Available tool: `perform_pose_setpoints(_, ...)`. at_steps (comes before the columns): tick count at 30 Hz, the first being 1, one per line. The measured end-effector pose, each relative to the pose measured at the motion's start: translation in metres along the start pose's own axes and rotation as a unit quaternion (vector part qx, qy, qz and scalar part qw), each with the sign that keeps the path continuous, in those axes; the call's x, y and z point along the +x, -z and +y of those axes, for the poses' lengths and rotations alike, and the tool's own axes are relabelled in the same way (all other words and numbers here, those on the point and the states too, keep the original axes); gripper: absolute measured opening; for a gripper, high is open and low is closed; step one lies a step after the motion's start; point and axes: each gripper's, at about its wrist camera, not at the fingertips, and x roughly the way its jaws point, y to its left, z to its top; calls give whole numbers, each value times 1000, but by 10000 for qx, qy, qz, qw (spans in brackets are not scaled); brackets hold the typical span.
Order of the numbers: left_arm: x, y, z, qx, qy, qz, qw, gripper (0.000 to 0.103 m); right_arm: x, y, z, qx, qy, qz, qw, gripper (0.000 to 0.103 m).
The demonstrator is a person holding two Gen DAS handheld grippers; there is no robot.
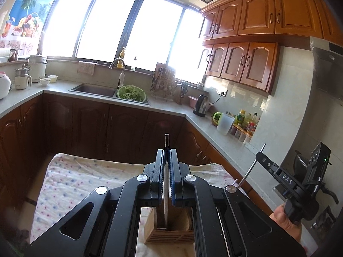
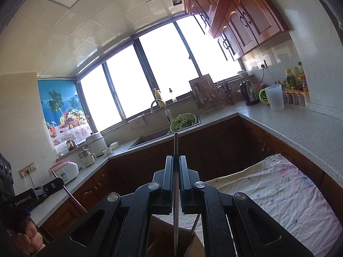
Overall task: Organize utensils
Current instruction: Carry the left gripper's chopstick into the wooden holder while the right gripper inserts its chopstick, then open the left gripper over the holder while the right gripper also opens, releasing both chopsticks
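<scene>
My left gripper (image 1: 166, 156) is shut on a thin metal utensil (image 1: 166, 182) that stands upright, its lower end inside a wooden holder (image 1: 169, 233) on the cloth-covered table (image 1: 70, 182). My right gripper (image 2: 176, 162) is shut on another thin metal utensil (image 2: 175, 192), also upright, its lower end down in the wooden holder (image 2: 193, 246). The right gripper also shows in the left wrist view (image 1: 262, 157), gripping its utensil (image 1: 250, 168). The left gripper also shows at the left edge of the right wrist view (image 2: 56, 182).
A kitchen counter (image 1: 214, 132) runs along the far and right sides, with a sink (image 1: 94, 90), a green colander (image 1: 131, 93), a dish rack (image 1: 164, 83), a kettle (image 1: 201, 106), a plastic jug (image 1: 225, 124) and bottles (image 1: 246, 122). Dark cabinets stand below it.
</scene>
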Motion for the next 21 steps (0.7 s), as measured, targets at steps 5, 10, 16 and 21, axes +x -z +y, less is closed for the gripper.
perform_pose_setpoints(5, 24, 24, 6, -125, -134, 181, 9997, 4, 13, 24, -6, 33, 70, 40, 10000, 4)
perform_pose_setpoints(10, 38, 45, 11, -251, -217, 320, 9989, 4, 16, 51, -11, 28, 203, 104, 9997, 4)
perform_pose_setpoints(16, 48, 60, 14, -279, -234, 497, 9981, 4, 23, 69, -22, 135, 287, 419, 9986, 5)
perform_pose_setpoints(21, 54, 66, 12, -168, -298, 594, 9977, 5, 25, 71, -22, 91, 293, 591, 9978, 5)
